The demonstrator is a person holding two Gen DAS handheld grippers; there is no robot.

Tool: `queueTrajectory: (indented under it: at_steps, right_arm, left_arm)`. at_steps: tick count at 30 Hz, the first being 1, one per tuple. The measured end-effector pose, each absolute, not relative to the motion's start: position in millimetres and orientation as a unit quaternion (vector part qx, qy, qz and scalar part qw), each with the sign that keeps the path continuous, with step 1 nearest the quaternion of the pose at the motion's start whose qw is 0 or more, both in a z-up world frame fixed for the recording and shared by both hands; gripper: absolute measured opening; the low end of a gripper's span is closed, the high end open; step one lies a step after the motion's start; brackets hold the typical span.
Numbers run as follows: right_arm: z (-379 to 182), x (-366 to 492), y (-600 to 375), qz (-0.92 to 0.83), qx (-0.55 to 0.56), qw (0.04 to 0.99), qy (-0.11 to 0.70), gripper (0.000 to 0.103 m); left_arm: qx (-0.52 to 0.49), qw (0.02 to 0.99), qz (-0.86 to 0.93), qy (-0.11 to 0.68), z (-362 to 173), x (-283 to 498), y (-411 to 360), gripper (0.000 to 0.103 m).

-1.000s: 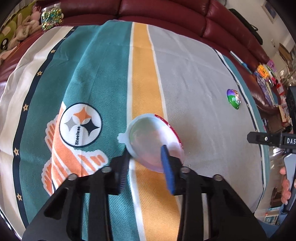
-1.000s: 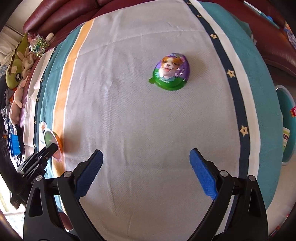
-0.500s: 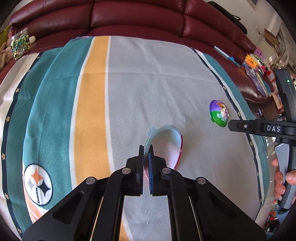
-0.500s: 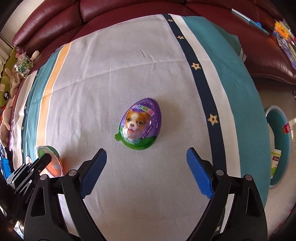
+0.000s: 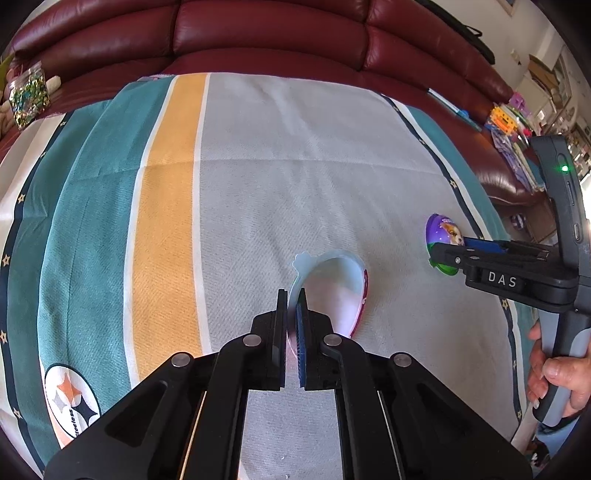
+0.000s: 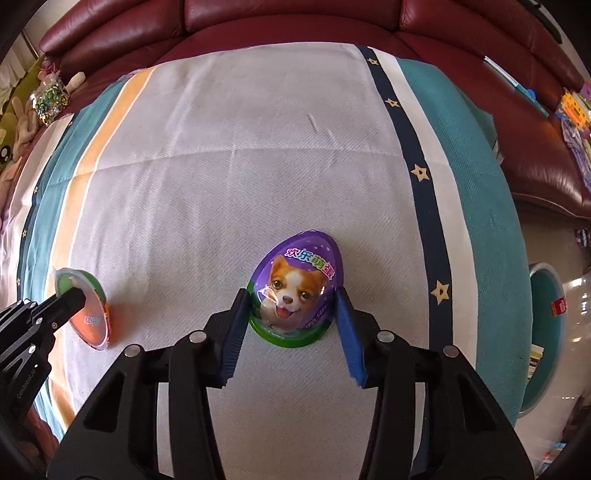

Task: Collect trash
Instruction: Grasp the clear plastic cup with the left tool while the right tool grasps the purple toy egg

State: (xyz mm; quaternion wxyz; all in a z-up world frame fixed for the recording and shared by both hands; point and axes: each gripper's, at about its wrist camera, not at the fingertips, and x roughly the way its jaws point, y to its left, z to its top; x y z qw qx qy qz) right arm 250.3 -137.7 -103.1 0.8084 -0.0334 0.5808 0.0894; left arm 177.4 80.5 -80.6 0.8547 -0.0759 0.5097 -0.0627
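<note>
My left gripper (image 5: 291,306) is shut on the rim of an empty egg-shaped plastic shell half (image 5: 332,284) and holds it on edge over the striped blanket (image 5: 258,166). The same shell shows orange in the right wrist view (image 6: 90,314). A purple and green egg wrapper with a puppy picture (image 6: 295,288) lies on the blanket. My right gripper (image 6: 290,299) is open, its blue pads (image 6: 236,325) on either side of the egg, close to its edges. The egg (image 5: 441,232) and the right gripper's side also show in the left wrist view.
A dark red sofa (image 5: 277,33) backs the blanket. A jar of glittery bits (image 5: 27,98) stands at far left. A teal bin (image 6: 546,332) with litter sits on the floor to the right. Toys (image 6: 576,110) lie on the sofa at right.
My right gripper has moved forward and narrowed until its pads flank the puppy egg. My left gripper stays shut on the shell half, which has shifted slightly with it.
</note>
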Motion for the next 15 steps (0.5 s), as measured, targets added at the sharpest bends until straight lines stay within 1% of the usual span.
queueTrajectory:
  at_steps: [6,15]
  right_arm:
    - [-79.0,235.5,-160.2,0.103,-0.002,0.819,0.564,0.044]
    - [-37.3,202.3,-225.1,0.091,0.051,0.84,0.533,0.045]
  left_arm:
    - [-0.065,0.855,-0.075,0.508,-73.9,175.0,60.1,0.005]
    - [-0.03,0.862,-0.11,0.494,-50.4,167.8,1.2,0.005]
